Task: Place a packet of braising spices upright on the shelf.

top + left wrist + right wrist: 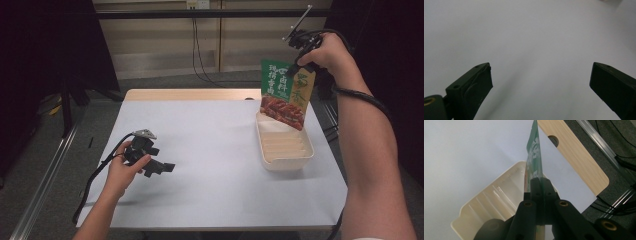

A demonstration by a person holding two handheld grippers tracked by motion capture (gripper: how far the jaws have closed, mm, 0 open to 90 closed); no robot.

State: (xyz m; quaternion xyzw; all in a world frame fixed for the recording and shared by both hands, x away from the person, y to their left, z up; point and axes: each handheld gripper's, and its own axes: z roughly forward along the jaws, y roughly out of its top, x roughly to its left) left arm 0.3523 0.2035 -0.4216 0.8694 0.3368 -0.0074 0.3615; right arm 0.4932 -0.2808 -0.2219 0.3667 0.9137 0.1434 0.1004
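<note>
We see the right gripper (299, 64) raised over the table's far right side, jaws clamped on the top edge of a green snack packet (286, 93). The packet hangs upright, its lower end just above or inside the far end of the cream tray (285, 154); we can't tell if it touches. In the right gripper view the packet (534, 152) runs edge-on out of the pinched jaws. Left gripper (159, 167) rests low on the white table (210, 150), jaws wide apart, holding nothing.
</note>
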